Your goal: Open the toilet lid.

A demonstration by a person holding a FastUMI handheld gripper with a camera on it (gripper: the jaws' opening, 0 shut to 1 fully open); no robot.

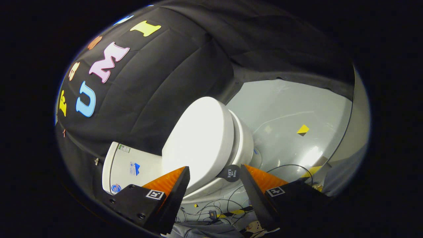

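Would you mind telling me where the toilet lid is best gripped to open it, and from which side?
Probably at the lid's front rim beside the round black tab, coming from the front. That edge overhangs the seat and lies just ahead of the open gripper.

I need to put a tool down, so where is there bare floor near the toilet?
Beyond the toilet, the pale floor is bare up to the black cloth wall, save one yellow marker. Crowded: cables beneath the open gripper, whose fingers touch nothing.
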